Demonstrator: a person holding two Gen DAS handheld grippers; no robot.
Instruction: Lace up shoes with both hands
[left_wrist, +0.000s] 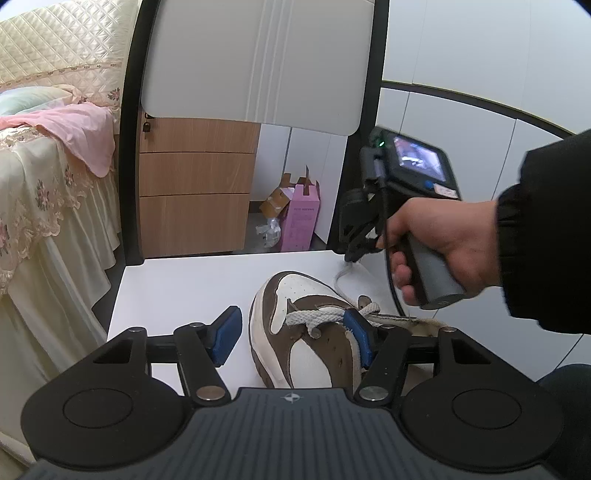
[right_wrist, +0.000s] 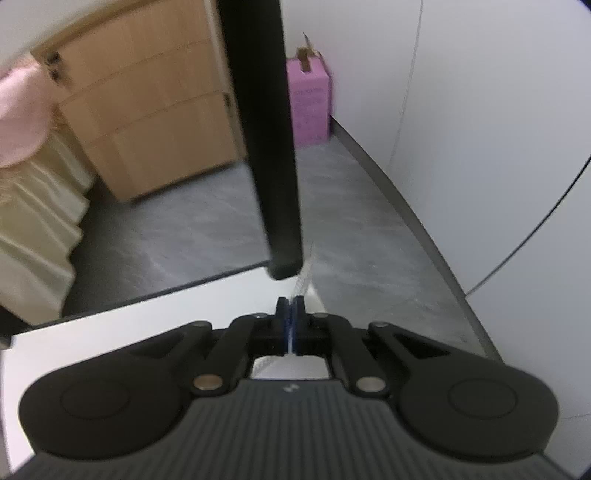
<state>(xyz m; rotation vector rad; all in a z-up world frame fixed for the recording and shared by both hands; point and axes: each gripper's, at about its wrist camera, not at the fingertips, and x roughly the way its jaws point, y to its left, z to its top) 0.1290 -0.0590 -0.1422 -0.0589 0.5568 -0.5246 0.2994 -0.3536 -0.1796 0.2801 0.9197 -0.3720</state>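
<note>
Shoe (left_wrist: 306, 328) sitting on white tabletop (left_wrist: 192, 288), toe far | left gripper (left_wrist: 291, 338) jaws gaping wide, straddling its laces (left_wrist: 317, 315) | right gripper (right_wrist: 291, 314) jaws pinching lace end (right_wrist: 301, 282) near tabletop's far-right corner

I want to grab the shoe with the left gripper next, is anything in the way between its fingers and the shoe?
Nothing visible. The left gripper is open around the shoe on the white table. The right gripper holds the lace off to the side.
</note>
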